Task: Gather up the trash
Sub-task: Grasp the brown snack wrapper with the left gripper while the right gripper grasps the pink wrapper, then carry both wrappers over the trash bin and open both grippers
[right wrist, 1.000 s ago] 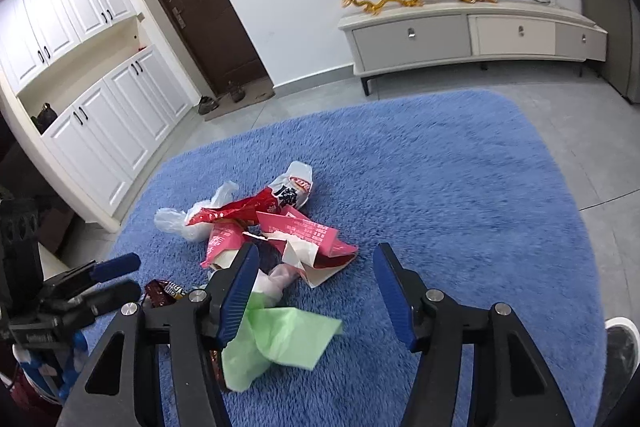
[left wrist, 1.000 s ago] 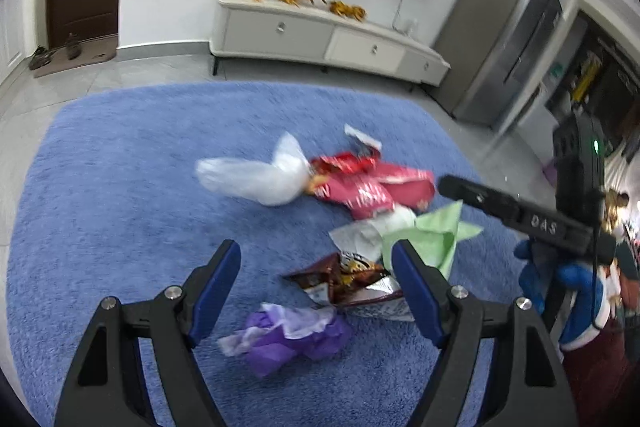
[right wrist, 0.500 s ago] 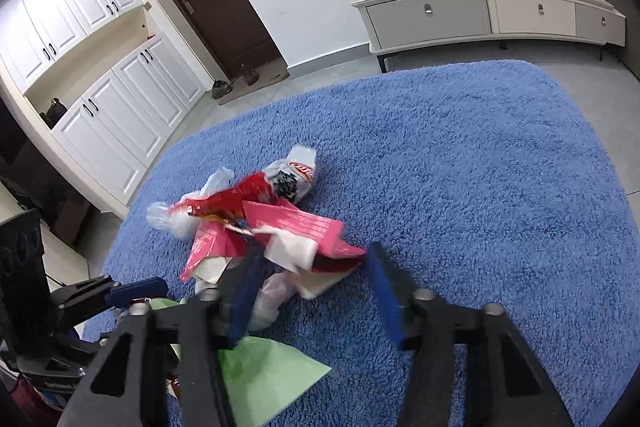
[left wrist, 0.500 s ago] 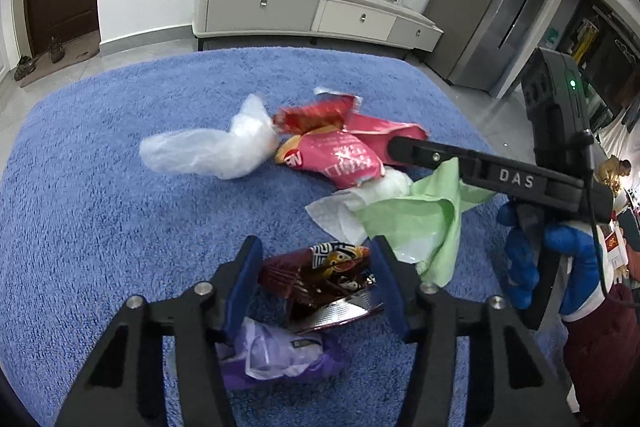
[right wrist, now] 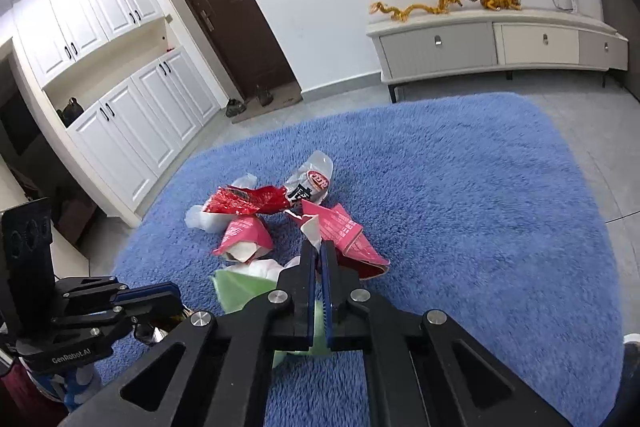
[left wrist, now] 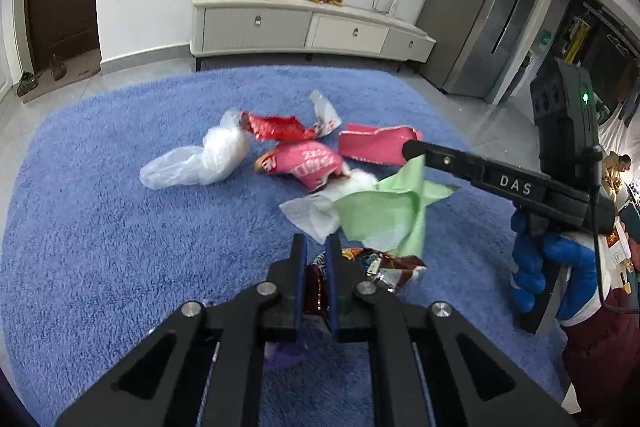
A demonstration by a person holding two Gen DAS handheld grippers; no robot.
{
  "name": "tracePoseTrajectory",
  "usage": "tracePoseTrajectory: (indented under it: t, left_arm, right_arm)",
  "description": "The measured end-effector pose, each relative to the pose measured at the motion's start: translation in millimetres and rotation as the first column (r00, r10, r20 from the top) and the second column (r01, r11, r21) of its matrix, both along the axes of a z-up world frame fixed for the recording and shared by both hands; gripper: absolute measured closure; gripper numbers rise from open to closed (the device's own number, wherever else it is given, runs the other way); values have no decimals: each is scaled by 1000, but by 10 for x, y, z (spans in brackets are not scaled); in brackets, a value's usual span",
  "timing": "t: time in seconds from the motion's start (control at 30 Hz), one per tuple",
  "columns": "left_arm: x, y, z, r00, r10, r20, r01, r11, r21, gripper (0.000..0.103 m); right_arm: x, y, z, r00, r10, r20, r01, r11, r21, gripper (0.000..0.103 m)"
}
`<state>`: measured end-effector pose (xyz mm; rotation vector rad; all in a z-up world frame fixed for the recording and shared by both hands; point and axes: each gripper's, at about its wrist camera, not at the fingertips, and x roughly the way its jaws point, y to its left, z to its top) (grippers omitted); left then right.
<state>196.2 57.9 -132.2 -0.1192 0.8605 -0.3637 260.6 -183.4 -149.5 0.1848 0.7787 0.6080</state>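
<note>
Trash lies in a heap on a blue rug (left wrist: 100, 227). My left gripper (left wrist: 316, 247) is shut on a brown snack wrapper (left wrist: 384, 267), held just above the rug. My right gripper (right wrist: 318, 247) is shut on a light green paper (right wrist: 240, 287), which also shows hanging from its fingers in the left wrist view (left wrist: 384, 215). Beyond lie a clear plastic bag (left wrist: 200, 163), a red wrapper (left wrist: 276, 127), a pink packet (left wrist: 304, 163), a pink carton (left wrist: 376, 147) and a white tissue (left wrist: 312, 215). A purple wrapper (left wrist: 286, 357) lies under my left gripper.
A white TV cabinet (left wrist: 304, 31) stands against the far wall beyond the rug. A grey fridge (left wrist: 488, 11) is at the right. White cupboards (right wrist: 120, 107) and a brown door (right wrist: 236, 15) are at the left. Grey tiled floor (right wrist: 600, 131) surrounds the rug.
Both grippers have closed: the left onto the brown snack wrapper, the right onto the green paper. The green paper is lifted off the rug.
</note>
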Motion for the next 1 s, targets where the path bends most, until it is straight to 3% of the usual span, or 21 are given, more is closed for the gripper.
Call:
tracePoseTrajectory:
  t: [0.33,0.57,0.87,1.0]
  left_arm:
    - [-228,14,407,996,12,91,-9,1000,-29,96]
    - [-311,-276,697,988,-29,150,38,998,-57,96]
    - [-198,-1226,939,969,-167,183,184,980,-81,96]
    - [-136,-1877,977,949,-259,181,273,960,-60,96]
  right_arm:
    - [-385,-288,369,993,-71,93,66,996,55,100]
    - [-720,-698,645,977,-156,146,143,985,95,100]
    - [-1197,-1581,841,925,-333,185,315,942,119,100]
    - [-1399,-2122,797,881,-439,177,422,898,128,100]
